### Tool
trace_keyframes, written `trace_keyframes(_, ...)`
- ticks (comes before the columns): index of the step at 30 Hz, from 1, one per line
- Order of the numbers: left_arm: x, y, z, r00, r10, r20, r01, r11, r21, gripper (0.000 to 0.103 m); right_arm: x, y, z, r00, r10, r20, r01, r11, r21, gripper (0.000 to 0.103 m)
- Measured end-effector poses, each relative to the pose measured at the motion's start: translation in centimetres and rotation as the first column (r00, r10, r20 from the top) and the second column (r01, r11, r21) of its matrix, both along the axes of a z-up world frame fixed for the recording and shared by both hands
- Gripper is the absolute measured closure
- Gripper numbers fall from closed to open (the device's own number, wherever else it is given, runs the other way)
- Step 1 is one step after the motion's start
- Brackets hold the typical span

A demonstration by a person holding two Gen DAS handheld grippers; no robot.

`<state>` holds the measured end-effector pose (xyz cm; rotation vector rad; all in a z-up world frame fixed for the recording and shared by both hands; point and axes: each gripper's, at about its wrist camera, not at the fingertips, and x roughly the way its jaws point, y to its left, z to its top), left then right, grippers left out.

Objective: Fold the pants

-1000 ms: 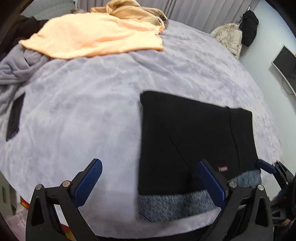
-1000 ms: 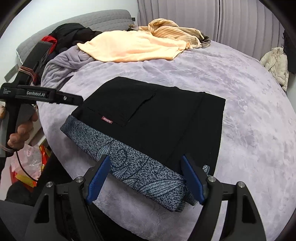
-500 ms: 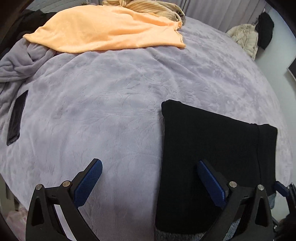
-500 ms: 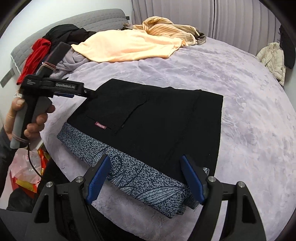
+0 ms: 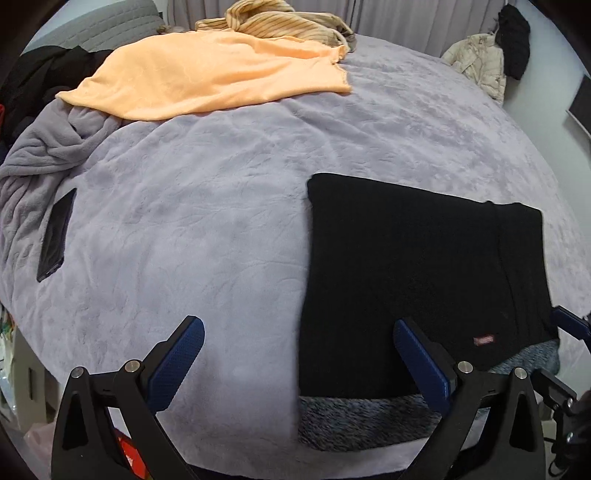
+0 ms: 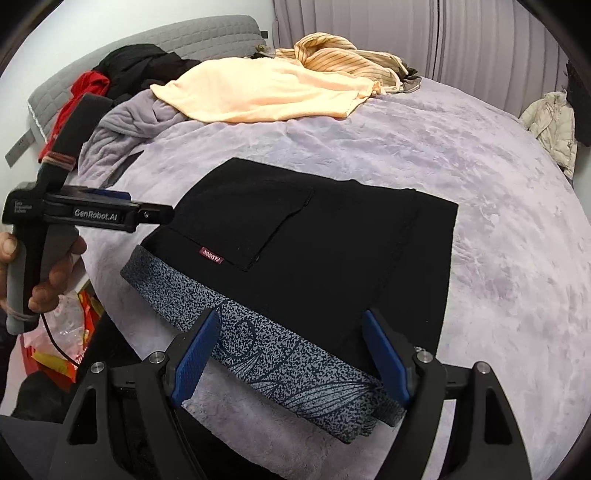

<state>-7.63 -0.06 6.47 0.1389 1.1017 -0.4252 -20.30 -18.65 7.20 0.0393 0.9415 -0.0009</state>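
Observation:
Black pants [image 5: 406, 266] lie folded flat on the lilac bed cover [image 5: 184, 221], with a speckled grey waistband [image 6: 258, 343] along the near edge and a small red label [image 6: 211, 256]. My left gripper [image 5: 303, 362] hovers open above the pants' left edge; one finger is over the cover, the other over the black cloth. In the right wrist view a hand holds this left gripper [image 6: 147, 214] beside the pants' left corner. My right gripper [image 6: 291, 354] stands open, its fingers straddling the waistband without pressing it. One of its blue pads [image 5: 569, 325] shows at the right of the left wrist view.
At the far side of the bed lie an orange garment [image 5: 207, 77], a striped garment [image 5: 280, 22] and a bunched grey blanket [image 5: 44, 147]. A flat dark object [image 5: 55, 236] rests at the left. Black and red clothes [image 6: 122, 74] pile by the headboard. Bags [image 6: 70, 339] lie on the floor.
The left gripper swung out over the bed and came partly back; the pants now sit further right in its view. The right gripper has stayed still and open.

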Motion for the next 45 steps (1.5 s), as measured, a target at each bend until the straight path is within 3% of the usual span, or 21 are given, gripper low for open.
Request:
trace_keyframes(3, -1.0, -1.8, -0.5, 0.999, -0.042, -0.008, 0.042, 0.999, 0.002, 0.000, 0.0, -0.4, 0.0, 1.000, -0.004, 0.016, 0.003, 0.999, 0.043, 0.020)
trace_keyframes(5, -1.1, -2.7, -1.7, 0.999, -0.048, -0.024, 0.049, 0.999, 0.024, 0.000, 0.8, -0.5, -1.4, 0.999, 0.004, -0.036, -0.003, 0.999, 0.053, 0.021)
trace_keyframes(7, -1.0, -2.9, -2.1, 0.998, -0.037, -0.043, 0.038, 0.999, 0.006, 0.000, 1.3, -0.1, -2.4, 0.998, 0.002, -0.060, -0.002, 1.000, 0.008, 0.021)
trace_keyframes(9, -1.0, -2.9, -1.9, 0.998, -0.040, -0.038, 0.041, 0.999, 0.016, 0.000, 1.2, 0.6, -2.1, 0.998, 0.021, -0.054, -0.022, 0.999, -0.028, 0.021)
trace_keyframes(12, -1.2, -3.0, -1.7, 0.998, -0.048, -0.029, 0.049, 0.998, 0.032, 0.000, 1.5, 0.2, -0.5, 0.999, 0.045, -0.029, -0.045, 0.999, -0.008, 0.020)
trace_keyframes(16, -1.2, -3.1, -1.6, 0.999, -0.046, -0.018, 0.047, 0.998, 0.048, 0.000, 4.7, -1.8, 1.1, 0.998, 0.054, 0.015, -0.053, 0.998, -0.037, 0.020)
trace_keyframes(21, -1.3, -3.1, -1.7, 0.999, -0.041, -0.028, 0.042, 0.998, 0.040, 0.000, 9.8, -4.3, -2.7, 0.992, 0.019, -0.121, -0.021, 1.000, -0.013, 0.018)
trace_keyframes(26, -1.5, -3.1, -1.2, 0.999, -0.048, -0.024, 0.049, 0.998, 0.046, 0.000, 7.6, -3.0, -1.0, 0.998, 0.006, -0.058, -0.008, 1.000, -0.026, 0.014)
trace_keyframes(28, -2.0, -2.9, -0.1, 0.997, -0.072, -0.010, 0.072, 0.997, 0.010, 0.000, 4.9, -2.5, 0.3, 1.000, 0.007, -0.007, -0.007, 1.000, -0.021, 0.014)
trace_keyframes(30, -2.4, -1.9, 1.0, 0.994, -0.106, -0.007, 0.106, 0.992, -0.074, 0.000, 2.3, -2.9, 1.2, 1.000, -0.017, 0.023, 0.017, 0.999, -0.027, 0.014)
trace_keyframes(35, -0.7, -0.8, 0.6, 0.984, -0.168, -0.059, 0.159, 0.977, -0.142, 0.000, -1.9, -5.9, 1.3, 0.991, -0.132, -0.017, 0.131, 0.991, -0.014, 0.014)
trace_keyframes(37, 0.2, -0.5, 0.1, 0.976, -0.194, -0.097, 0.174, 0.967, -0.187, 0.000, -2.6, -6.8, 1.3, 0.986, -0.163, -0.026, 0.162, 0.987, -0.019, 0.014)
trace_keyframes(40, 1.8, -0.3, -1.2, 0.958, -0.236, -0.162, 0.190, 0.948, -0.256, 0.000, -2.8, -8.1, 0.9, 0.983, -0.183, -0.026, 0.184, 0.982, 0.051, 0.014)
trace_keyframes(45, 4.5, -1.1, -4.4, 0.924, -0.275, -0.264, 0.196, 0.937, -0.289, 0.000, -0.9, -9.9, -1.2, 0.977, -0.207, -0.041, 0.211, 0.965, 0.158, 0.014)
